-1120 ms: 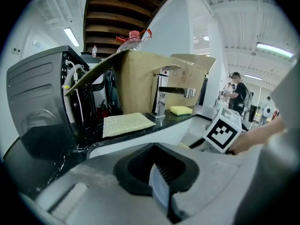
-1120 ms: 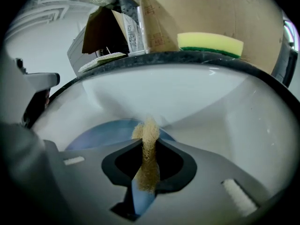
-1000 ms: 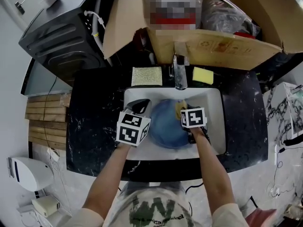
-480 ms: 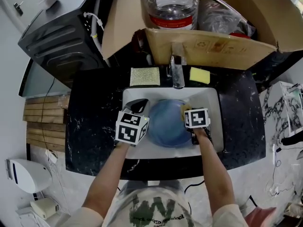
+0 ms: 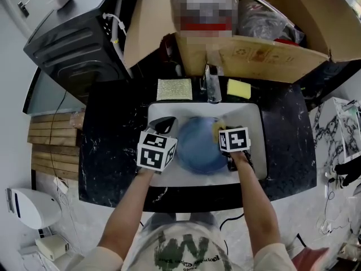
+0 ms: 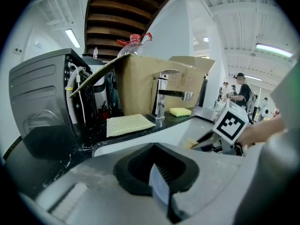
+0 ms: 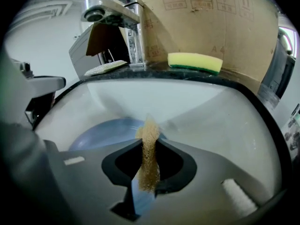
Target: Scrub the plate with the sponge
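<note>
Two grippers work in the sink (image 5: 255,123). The right gripper (image 7: 147,168) pinches the tan sponge (image 7: 149,144) at the right rim of the blue plate (image 5: 198,147). The left gripper (image 6: 161,184) clamps a thin blue edge, apparently the plate's left rim. The sponge has barely shifted over a second, suggesting short scrubbing strokes. From above, the marker cubes (image 5: 233,139) hide both contacts.

We find the plate (image 5: 198,148) filling most of the sink (image 5: 257,151), with bare basin along its right wall. Behind the sink, the faucet (image 5: 212,89) and cardboard box (image 5: 265,55) block passage.
</note>
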### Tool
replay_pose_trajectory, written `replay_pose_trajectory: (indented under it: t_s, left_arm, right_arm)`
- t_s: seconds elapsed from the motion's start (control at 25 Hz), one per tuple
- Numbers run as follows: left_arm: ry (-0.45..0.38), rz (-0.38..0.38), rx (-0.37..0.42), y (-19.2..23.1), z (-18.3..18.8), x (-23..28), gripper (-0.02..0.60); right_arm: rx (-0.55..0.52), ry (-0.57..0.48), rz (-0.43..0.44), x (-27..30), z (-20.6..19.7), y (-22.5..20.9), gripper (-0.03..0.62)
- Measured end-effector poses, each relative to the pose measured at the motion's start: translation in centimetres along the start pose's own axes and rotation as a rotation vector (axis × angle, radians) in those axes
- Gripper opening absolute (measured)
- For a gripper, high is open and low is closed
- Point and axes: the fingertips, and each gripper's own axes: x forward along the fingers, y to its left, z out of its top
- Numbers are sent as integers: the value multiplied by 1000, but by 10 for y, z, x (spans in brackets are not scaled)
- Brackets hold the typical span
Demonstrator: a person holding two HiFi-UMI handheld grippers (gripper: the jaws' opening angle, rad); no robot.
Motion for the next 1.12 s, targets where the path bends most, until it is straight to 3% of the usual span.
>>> replay_pose_trajectory:
  t_s: [0.28, 0.6, 0.88, 1.12]
  left_arm:
    - [-14, 13, 4, 3, 2, -8, 0]
    - [-30, 30, 15, 8, 1, -21, 0]
    - [-37, 41, 18, 15, 1, -29, 0]
    - [-39, 40, 20, 16, -2, -29, 0]
  right_arm:
    - [1, -41, 128, -8, 19, 42, 69]
    - [-21, -17, 254, 2, 19, 100, 69]
    - [-23, 36, 335, 12, 9, 139, 69]
    - [-29, 85, 351, 17, -5, 152, 69]
